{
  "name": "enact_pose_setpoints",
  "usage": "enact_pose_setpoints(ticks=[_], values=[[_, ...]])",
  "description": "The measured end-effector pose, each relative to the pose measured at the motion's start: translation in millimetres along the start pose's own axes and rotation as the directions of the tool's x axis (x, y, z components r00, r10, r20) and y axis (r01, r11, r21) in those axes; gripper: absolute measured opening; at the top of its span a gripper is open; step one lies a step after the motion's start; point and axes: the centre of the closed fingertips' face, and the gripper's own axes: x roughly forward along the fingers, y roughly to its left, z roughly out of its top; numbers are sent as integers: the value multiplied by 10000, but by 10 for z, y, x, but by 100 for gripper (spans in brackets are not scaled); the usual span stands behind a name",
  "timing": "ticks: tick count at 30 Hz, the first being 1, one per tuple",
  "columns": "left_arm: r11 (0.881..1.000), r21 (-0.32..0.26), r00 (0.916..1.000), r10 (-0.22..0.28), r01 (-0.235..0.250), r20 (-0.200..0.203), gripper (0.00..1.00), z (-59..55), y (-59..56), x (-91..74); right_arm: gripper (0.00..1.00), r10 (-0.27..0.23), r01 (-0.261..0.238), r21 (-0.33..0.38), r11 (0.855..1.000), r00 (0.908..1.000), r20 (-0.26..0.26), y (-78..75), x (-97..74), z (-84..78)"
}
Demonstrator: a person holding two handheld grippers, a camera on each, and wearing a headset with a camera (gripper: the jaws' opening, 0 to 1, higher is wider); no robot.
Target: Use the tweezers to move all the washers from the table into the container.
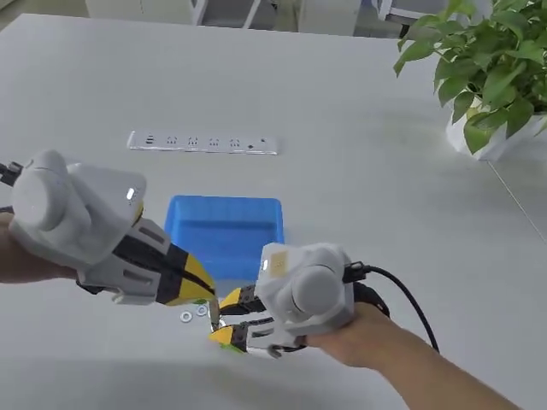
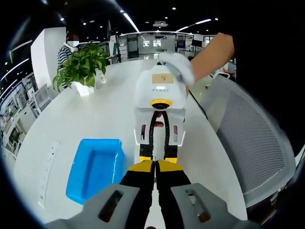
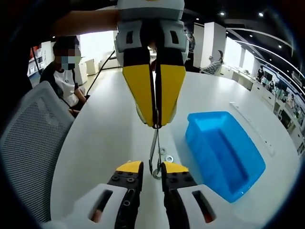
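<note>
My left gripper [image 1: 205,295] is shut on thin metal tweezers [image 3: 154,143], whose tips reach down to the table. A small washer [image 3: 156,174] lies at those tips, between the jaws of my right gripper [image 3: 151,167]. The right gripper faces the left one nose to nose, and its jaws stand a little apart on either side of the tweezer tips. Two more washers [image 3: 162,151] [image 3: 169,158] lie just beyond, also seen as washers [image 1: 186,317] in the head view. The blue container [image 1: 224,226] stands close behind both grippers.
A white power strip [image 1: 202,143] lies beyond the container. A potted plant [image 1: 487,77] stands at the far right of the table. A mesh office chair [image 2: 252,143] stands off the table's near edge, and a person sits in the background.
</note>
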Motion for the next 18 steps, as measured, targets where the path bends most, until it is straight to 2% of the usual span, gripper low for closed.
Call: enact_pose_setpoints(ticks=[3,18], values=[[10000,-21,10000,-22,22,-21,4,-6,-3,-6,13,-128,128,76,9999,9999,5,-30,-1,-2],[10000,-41,10000,-37,37,-23,4,-6,-6,-4,10,-134,133,254,9996,9999,23,-20,-2,-6]])
